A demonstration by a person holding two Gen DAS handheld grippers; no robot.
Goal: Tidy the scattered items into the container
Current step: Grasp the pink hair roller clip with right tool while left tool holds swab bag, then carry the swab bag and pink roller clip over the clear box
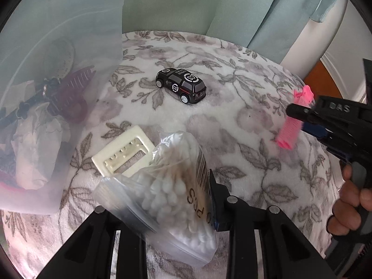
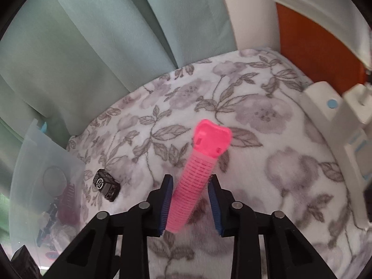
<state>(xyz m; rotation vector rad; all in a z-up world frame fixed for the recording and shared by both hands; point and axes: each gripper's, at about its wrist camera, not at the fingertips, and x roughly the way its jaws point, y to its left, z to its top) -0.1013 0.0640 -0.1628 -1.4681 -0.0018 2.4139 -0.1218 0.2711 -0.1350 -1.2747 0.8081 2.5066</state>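
Your right gripper (image 2: 191, 205) grips the pink hair roller (image 2: 194, 181), its blue pads pressing the ribbed barrel on both sides; the roller's flat cap points toward 12 o'clock in the right wrist view, above the floral blanket (image 2: 267, 121). Your left gripper (image 1: 162, 200) is clamped on a clear bag of cotton swabs (image 1: 167, 186), the bag tilted up between the fingers. Translucent container (image 1: 69, 46) sits at 9 o'clock in the left wrist view, holding a dark red hair claw (image 1: 69, 97) and other items too blurred to identify. Cream rectangular piece (image 1: 123, 155) lies just beyond the bag on the blanket. Black toy car (image 1: 181, 86) rests at 12 o'clock, apart from the container. Your hand (image 1: 348, 200) shows at 3 o'clock on the right gripper's handle.
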